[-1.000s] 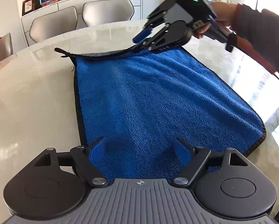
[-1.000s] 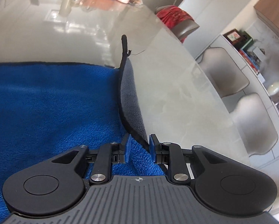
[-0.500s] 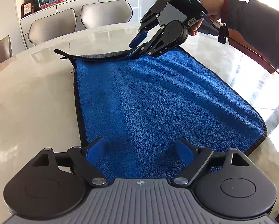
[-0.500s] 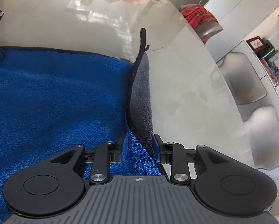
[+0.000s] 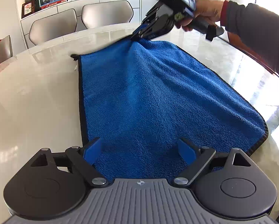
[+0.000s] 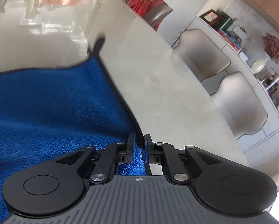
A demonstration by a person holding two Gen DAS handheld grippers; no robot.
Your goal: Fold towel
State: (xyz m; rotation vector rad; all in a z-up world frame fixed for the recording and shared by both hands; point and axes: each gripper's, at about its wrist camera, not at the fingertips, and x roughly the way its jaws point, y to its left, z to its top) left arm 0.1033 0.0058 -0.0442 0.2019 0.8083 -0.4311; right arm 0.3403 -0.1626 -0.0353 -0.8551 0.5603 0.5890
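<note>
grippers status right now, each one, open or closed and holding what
Left hand-held gripper: open, holding nothing, over the towel.
Right hand-held gripper: closed on the towel's far edge, lifting it.

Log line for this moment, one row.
towel: far edge lifted, rest flat on table | right gripper: shut on towel | left gripper: open over near edge

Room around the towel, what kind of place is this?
Likely a home dining room: a big glossy table, padded chairs tucked against it, and a sideboard with books, a vase and a clock.

Towel (image 5: 158, 100) blue, black trim; table (image 5: 32, 100) glossy beige marble; chairs (image 5: 105, 13) grey.
</note>
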